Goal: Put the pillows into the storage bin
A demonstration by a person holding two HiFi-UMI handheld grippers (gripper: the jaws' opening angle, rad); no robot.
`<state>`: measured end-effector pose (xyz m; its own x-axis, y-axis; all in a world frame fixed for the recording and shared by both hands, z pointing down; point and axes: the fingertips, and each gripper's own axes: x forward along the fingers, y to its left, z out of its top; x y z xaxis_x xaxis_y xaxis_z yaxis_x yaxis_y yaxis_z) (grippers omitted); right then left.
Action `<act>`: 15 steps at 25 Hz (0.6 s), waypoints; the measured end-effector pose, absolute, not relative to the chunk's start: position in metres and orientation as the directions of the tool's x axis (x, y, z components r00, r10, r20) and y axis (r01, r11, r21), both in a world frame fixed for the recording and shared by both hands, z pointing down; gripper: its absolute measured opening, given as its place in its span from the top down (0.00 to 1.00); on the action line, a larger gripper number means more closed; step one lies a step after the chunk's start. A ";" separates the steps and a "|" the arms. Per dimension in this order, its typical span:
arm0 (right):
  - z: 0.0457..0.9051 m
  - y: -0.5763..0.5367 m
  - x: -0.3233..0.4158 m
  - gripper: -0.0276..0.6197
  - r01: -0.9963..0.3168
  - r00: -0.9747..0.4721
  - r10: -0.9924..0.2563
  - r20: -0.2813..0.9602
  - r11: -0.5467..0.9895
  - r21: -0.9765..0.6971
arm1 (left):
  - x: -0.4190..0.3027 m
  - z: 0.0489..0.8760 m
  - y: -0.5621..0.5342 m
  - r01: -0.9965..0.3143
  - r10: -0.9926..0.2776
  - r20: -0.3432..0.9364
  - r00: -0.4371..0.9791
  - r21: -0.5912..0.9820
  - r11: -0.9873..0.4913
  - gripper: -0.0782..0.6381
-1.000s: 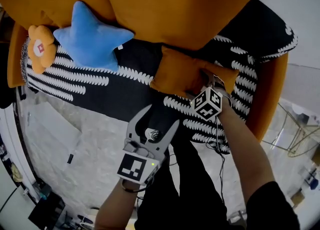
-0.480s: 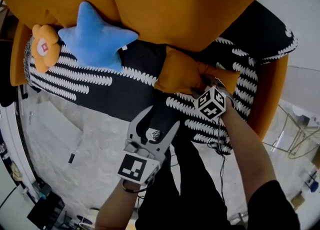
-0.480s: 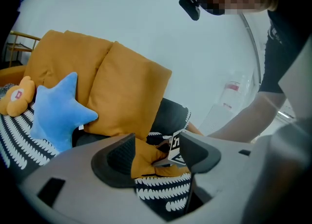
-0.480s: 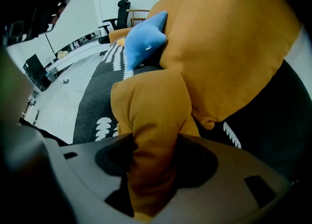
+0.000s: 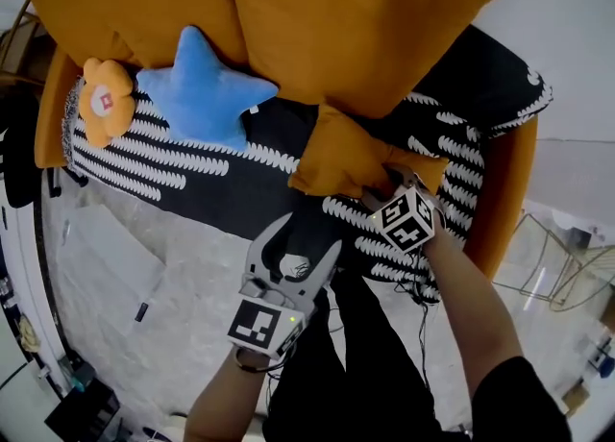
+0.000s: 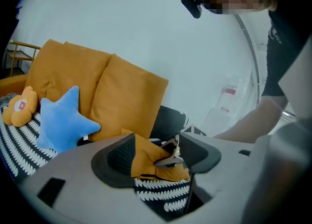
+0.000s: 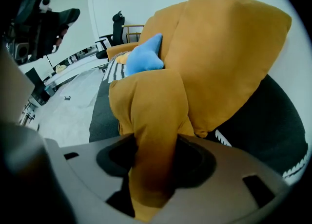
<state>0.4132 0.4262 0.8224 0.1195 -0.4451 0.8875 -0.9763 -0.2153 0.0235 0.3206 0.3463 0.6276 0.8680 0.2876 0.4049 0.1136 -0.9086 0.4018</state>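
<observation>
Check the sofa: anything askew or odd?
Only the small orange pillow: the right claw, its jaws having just closed further, pinches one edge, so the fabric bunches there. No spill or damage shows.

A black throw with rows of white marks (image 5: 192, 157) covers the seat of an orange sofa (image 5: 504, 190). Pale marbled floor (image 5: 115, 257) lies in front, a small dark object (image 5: 141, 312) on it. A thin wire frame (image 5: 567, 272) stands near the sofa's end

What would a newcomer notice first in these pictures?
Two big orange cushions stand along the back of the sofa, with a blue star pillow before them at the left. The right gripper, whose jaws have just been closing, pinches a small orange pillow near the front edge.
</observation>
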 end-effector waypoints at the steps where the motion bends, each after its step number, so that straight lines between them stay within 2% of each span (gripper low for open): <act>1: 0.812 0.422 0.413 0.61 -0.974 0.128 -0.459 0.879 -0.225 0.024 | 0.320 0.622 0.345 0.114 0.284 0.400 0.871 0.398 -0.910 0.52; 15: 0.616 0.376 0.404 0.60 -0.954 0.255 -0.644 0.721 -0.289 0.080 | 0.299 0.500 0.320 0.118 0.226 0.314 0.922 0.329 -0.937 0.52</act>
<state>0.4039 0.3757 0.6157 0.2554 -0.6440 0.7211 -0.9541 -0.2886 0.0802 0.2992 0.3202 0.5001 0.9221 0.2262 0.3140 0.1179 -0.9370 0.3288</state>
